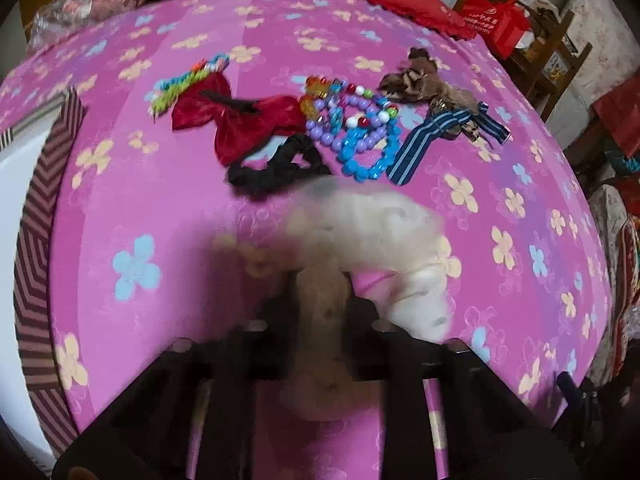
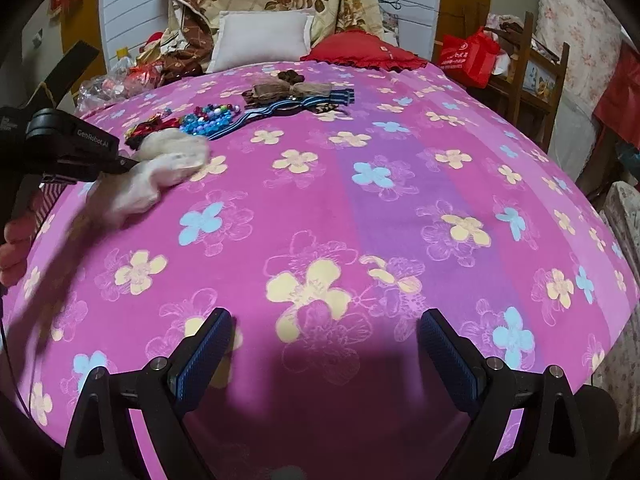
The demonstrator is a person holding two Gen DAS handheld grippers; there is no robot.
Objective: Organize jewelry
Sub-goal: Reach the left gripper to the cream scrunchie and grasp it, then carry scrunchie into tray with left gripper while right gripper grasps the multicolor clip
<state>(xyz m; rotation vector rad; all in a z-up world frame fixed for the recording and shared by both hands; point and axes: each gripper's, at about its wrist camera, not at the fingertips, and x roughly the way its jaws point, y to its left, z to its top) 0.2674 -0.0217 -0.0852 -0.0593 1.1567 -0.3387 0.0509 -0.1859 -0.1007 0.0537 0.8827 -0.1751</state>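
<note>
Left gripper pinches white fluffy scrunchie, bead pile just beyond it; right gripper spread, empty.

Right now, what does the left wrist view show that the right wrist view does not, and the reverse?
Only the left wrist view: a black scrunchie and a striped box at the left edge. Only the right wrist view: the right gripper, jaws wide apart over bare cover, and a white pillow. Both: the left gripper shut on a fluffy white piece, and blue beads.

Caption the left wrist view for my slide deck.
Left gripper clamps a fluffy white hair accessory above the pink floral bedsheet.
</note>
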